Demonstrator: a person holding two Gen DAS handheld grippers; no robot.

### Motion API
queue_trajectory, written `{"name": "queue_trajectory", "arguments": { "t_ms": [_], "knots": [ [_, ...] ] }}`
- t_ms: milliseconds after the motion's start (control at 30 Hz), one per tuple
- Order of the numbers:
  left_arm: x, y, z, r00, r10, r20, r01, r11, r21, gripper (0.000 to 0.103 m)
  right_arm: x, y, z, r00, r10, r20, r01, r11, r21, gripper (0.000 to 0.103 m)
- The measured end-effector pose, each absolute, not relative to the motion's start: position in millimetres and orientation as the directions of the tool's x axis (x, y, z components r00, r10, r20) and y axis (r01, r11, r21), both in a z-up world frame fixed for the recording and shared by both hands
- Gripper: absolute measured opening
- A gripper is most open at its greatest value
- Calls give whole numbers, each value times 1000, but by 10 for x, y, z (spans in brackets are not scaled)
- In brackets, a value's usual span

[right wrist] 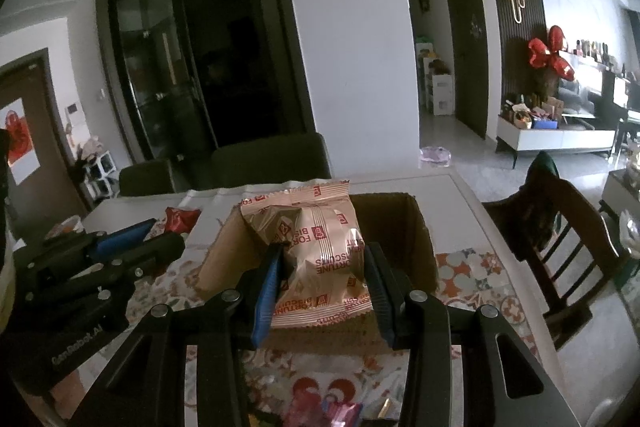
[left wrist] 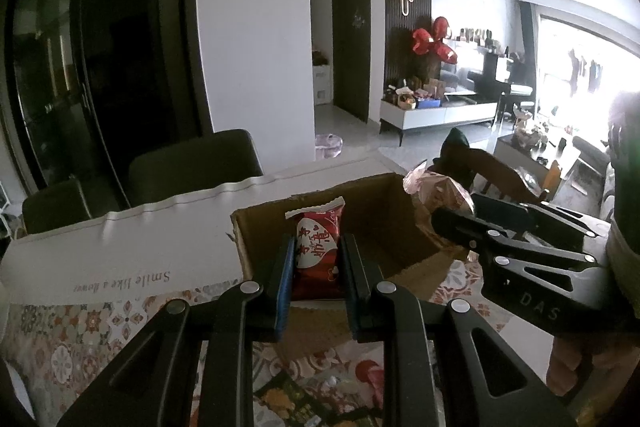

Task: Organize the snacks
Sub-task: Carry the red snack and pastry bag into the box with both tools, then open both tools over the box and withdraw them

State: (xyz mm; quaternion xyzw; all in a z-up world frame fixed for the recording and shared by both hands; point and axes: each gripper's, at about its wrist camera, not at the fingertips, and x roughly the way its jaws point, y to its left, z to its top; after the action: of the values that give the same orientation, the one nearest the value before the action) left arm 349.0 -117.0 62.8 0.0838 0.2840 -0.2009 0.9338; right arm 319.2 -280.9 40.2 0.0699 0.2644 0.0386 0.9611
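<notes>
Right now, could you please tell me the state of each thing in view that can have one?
Left tool: shut on the red snack packet, held upright.
Right tool: shut on the fortune biscuit packet.
Cardboard box: open at the top, nothing visible inside.
Both packets: sealed, held near the box, not yet in it.

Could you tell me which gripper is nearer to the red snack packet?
Left. The left gripper is shut on the red snack packet, over the cardboard box; the right gripper, off to its right, holds the fortune biscuit packet.
</notes>
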Motion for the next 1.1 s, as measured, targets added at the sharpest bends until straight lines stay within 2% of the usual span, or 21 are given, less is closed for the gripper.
{"name": "queue_trajectory", "arguments": {
  "t_ms": [267,333,400,467,533,600,700,900,1100],
  "knots": [
    [3858,-1223,470,709,-321,-628,418,908,9,24,3544,-2867,295,831,88,-550,-14,990,137,42],
    [3932,-1229,462,703,-319,-635,419,908,8,29,3597,-2853,275,826,83,-558,-12,992,129,43],
    [3957,-1228,465,705,-311,-638,414,910,15,47,3657,-2856,265,821,82,-565,-9,991,131,43],
    [3959,-1218,483,710,-311,-632,415,910,18,53,3687,-2858,257,819,82,-567,-3,990,138,45],
    [3948,-1213,505,721,-300,-625,409,912,35,62,3712,-2857,257,818,78,-570,1,990,138,49],
    [3917,-1175,516,734,-283,-617,394,918,48,72,3693,-2837,258,820,61,-570,15,992,127,62],
    [3864,-1098,522,751,-256,-609,365,929,58,80,3642,-2813,274,824,5,-566,55,994,89,79],
    [3689,-974,516,765,-241,-597,338,940,53,85,3430,-2764,302,834,-79,-546,118,992,37,88],
    [3430,-851,550,784,-240,-572,320,946,42,88,3147,-2778,357,857,-110,-503,173,982,80,93]
  ]
}}
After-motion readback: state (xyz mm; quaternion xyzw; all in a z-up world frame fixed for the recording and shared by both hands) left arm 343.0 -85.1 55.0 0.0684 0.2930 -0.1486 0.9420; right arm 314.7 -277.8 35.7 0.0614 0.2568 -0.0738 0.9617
